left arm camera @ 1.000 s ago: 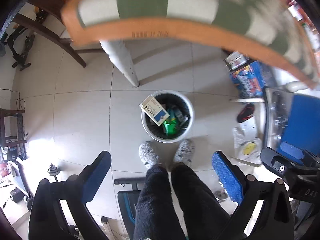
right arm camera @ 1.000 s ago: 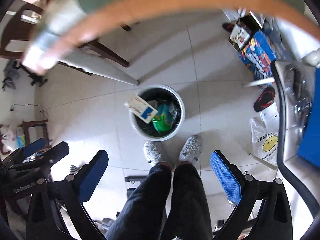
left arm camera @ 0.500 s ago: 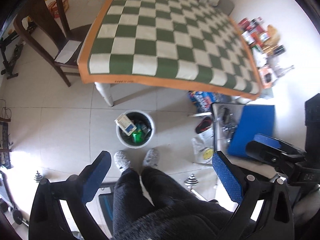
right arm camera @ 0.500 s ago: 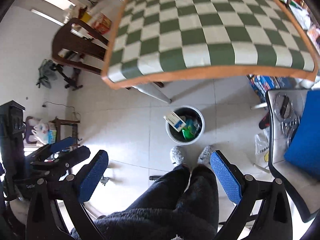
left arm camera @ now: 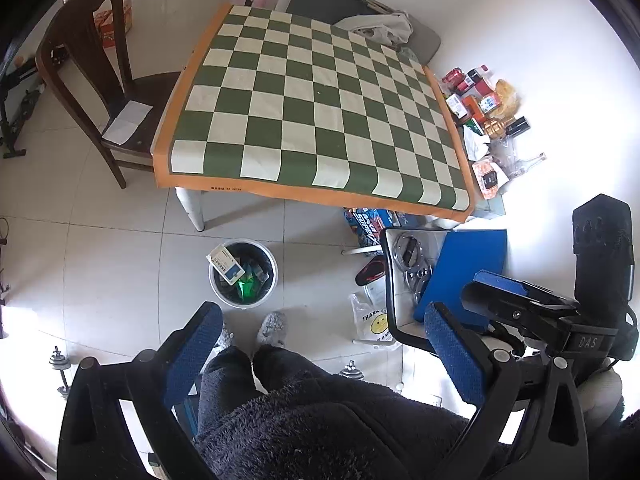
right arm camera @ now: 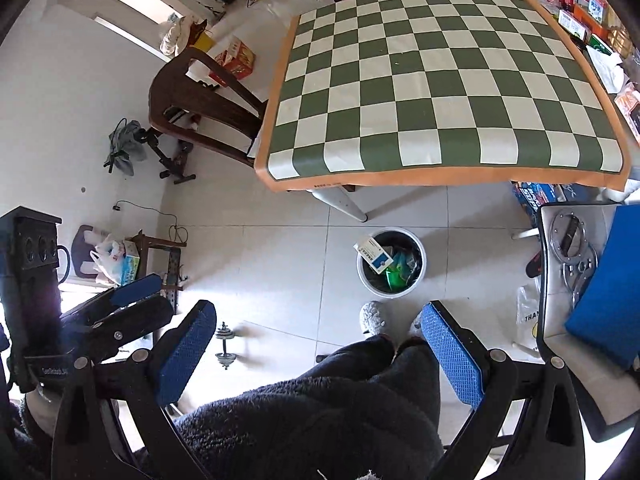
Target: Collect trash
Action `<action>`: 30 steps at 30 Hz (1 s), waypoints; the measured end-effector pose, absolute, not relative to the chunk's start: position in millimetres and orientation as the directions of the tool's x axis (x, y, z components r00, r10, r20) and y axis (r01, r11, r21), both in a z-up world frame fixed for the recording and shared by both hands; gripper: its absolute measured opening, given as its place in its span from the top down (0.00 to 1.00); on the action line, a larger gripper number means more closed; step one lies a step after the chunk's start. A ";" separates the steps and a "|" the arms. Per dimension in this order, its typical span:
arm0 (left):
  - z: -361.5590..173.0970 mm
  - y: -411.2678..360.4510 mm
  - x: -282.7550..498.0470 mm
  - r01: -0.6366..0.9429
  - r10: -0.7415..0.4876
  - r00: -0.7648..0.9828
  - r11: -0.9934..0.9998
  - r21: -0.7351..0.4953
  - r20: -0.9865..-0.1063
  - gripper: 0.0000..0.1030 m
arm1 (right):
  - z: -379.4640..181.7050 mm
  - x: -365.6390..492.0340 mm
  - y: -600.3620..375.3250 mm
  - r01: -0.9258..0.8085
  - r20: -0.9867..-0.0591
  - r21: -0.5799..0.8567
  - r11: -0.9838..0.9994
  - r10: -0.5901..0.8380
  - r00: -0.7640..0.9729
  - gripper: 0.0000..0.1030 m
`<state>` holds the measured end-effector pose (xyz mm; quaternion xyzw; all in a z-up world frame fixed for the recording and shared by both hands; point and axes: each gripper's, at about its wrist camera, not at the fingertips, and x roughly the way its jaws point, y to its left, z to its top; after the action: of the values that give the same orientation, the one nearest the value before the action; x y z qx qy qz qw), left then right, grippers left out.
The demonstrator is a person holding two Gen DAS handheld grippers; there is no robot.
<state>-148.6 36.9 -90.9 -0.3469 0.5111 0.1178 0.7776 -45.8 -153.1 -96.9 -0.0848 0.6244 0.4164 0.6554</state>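
A white trash bin (left arm camera: 224, 294) (right arm camera: 366, 280) stands on the tiled floor just in front of the table leg. It holds a white-and-blue box (left arm camera: 225, 262) (right arm camera: 374, 255) leaning on its rim, plus green wrappers (left arm camera: 245, 285). My left gripper (left arm camera: 324, 348) is open and empty, held high above the person's legs. My right gripper (right arm camera: 320, 350) is also open and empty, at about the same height. The green-and-white checkered tabletop (left arm camera: 316, 116) (right arm camera: 444, 92) carries nothing that I can see.
A dark wooden chair (left arm camera: 100, 80) (right arm camera: 200, 108) stands at the table's left side. A side table with a blue pad (left arm camera: 468, 264) (right arm camera: 608, 288) is at the right. Boxes and bottles (left arm camera: 484, 108) crowd the wall. A person's dark trouser legs and slippers (left arm camera: 272, 326) stand by the bin.
Both grippers have risen and pulled back from just above the bin, so the whole tabletop and room now show. They stay open. The bin's contents look the same.
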 end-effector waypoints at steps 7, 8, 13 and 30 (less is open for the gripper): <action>-89.0 40.3 -154.1 -0.555 -0.162 0.458 0.716 -0.423 -0.874 0.00 | -91.5 -45.9 -151.7 -0.655 -0.888 0.414 0.632 0.438 -0.139 0.00; -88.9 41.4 -154.7 -0.554 -0.162 0.457 0.717 -0.422 -0.874 0.00 | -91.3 -45.9 -151.5 -0.657 -0.888 0.416 0.629 0.437 -0.144 0.00; -89.5 44.8 -155.0 -0.552 -0.167 0.458 0.717 -0.426 -0.873 0.00 | -91.5 -48.6 -149.6 -0.666 -0.890 0.412 0.621 0.429 -0.151 0.00; -95.6 35.7 -160.0 -0.562 -0.166 0.428 0.720 -0.406 -0.888 0.00 | -104.4 -52.4 -137.4 -0.664 -0.900 0.411 0.624 0.394 -0.187 0.00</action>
<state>-160.0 35.7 -95.7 -0.3511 0.5189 0.1288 0.7687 -52.4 -137.4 -104.4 -0.1047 0.6455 0.4207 0.6288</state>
